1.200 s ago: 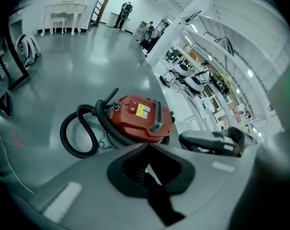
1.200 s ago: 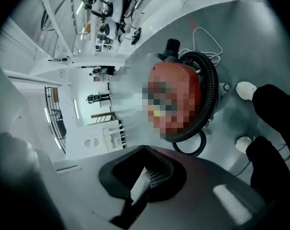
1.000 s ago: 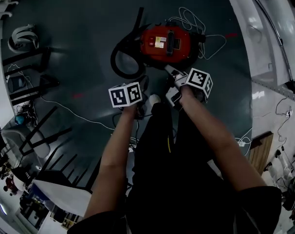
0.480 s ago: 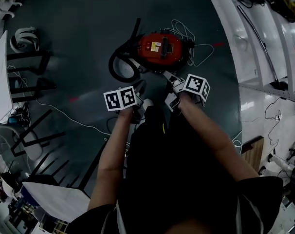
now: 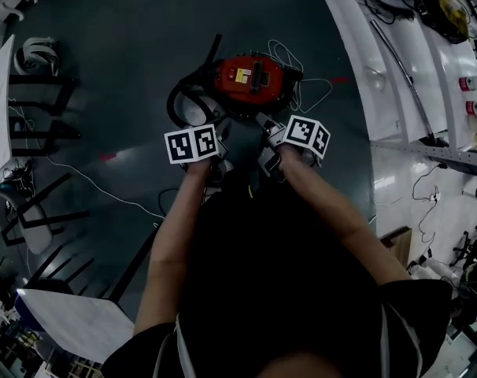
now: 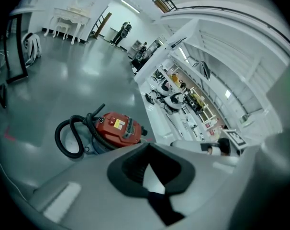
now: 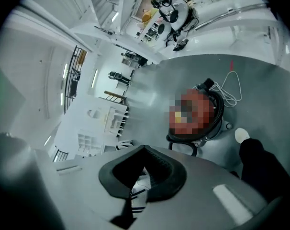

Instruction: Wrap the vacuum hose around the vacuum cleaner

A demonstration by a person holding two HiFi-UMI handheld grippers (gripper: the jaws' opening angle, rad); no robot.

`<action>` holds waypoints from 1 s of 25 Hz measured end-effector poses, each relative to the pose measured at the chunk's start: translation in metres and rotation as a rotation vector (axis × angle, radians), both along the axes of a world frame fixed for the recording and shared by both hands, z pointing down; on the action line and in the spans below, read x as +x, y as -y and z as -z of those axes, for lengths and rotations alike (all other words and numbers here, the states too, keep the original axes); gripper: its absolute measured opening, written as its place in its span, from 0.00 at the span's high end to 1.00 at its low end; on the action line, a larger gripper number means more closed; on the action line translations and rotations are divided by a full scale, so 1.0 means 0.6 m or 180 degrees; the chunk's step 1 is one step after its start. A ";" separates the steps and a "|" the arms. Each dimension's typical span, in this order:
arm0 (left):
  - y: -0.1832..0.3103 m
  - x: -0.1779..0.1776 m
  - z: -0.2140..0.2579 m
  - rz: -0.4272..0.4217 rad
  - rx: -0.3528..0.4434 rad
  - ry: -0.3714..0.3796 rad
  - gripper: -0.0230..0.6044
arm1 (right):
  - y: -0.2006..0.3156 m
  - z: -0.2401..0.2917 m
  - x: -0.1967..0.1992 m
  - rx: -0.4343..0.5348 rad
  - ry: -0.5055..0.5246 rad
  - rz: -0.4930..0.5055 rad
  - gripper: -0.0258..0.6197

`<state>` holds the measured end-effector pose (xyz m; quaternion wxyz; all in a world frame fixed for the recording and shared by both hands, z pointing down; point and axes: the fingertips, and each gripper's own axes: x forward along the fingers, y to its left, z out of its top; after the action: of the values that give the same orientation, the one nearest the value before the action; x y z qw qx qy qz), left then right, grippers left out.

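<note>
Nearest, the person's forearms are reaching down and forward, each carrying a claw above the dark floor [image 5: 128,46]. The left claw [image 5: 197,118] is holding its jaws closed together with nothing between them, and the right claw [image 5: 265,129] is doing the same. Both are hanging just short of the vacuum cleaner [image 5: 250,77], touching nothing.

Just beyond the left claw, the black vacuum hose [image 5: 178,101] is lying partly round the red body. The right gripper view is showing it hugging the housing [image 7: 220,110], while the left gripper view is showing one loop [image 6: 64,139] standing out clear on the floor. Beyond the machine, a thin white cord [image 5: 305,73] is trailing loosely.

That is fitting two stages: claws coming in to gather the loose loop, or claws drawing off with the hose left as it is. Any further wrapping would be calling for jaws spread wide enough to take the ribbed hose.

Against the earlier head views, the vacuum is now showing smaller and higher in the picture, and the left claw's cube is now overlapping the loop's near edge. The loop itself is lying as it did.
</note>
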<state>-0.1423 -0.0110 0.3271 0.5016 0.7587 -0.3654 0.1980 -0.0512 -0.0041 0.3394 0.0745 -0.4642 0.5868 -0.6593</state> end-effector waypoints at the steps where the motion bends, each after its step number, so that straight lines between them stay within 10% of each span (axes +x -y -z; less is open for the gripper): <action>1: 0.000 0.003 0.003 0.0001 0.0018 -0.0004 0.95 | -0.001 0.001 0.001 0.0020 -0.0066 0.0037 0.97; 14: -0.012 0.022 0.013 -0.0031 0.0071 -0.0003 0.95 | -0.016 0.013 0.002 0.0145 -0.0387 0.0238 0.97; 25: 0.005 0.040 0.019 -0.0012 0.0287 0.0012 0.95 | 0.013 0.056 0.004 0.1038 -0.2322 0.1355 0.97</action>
<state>-0.1181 -0.0142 0.3155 0.4659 0.7808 -0.3735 0.1837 -0.0488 -0.0119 0.3057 -0.2022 -0.5173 0.7533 -0.3522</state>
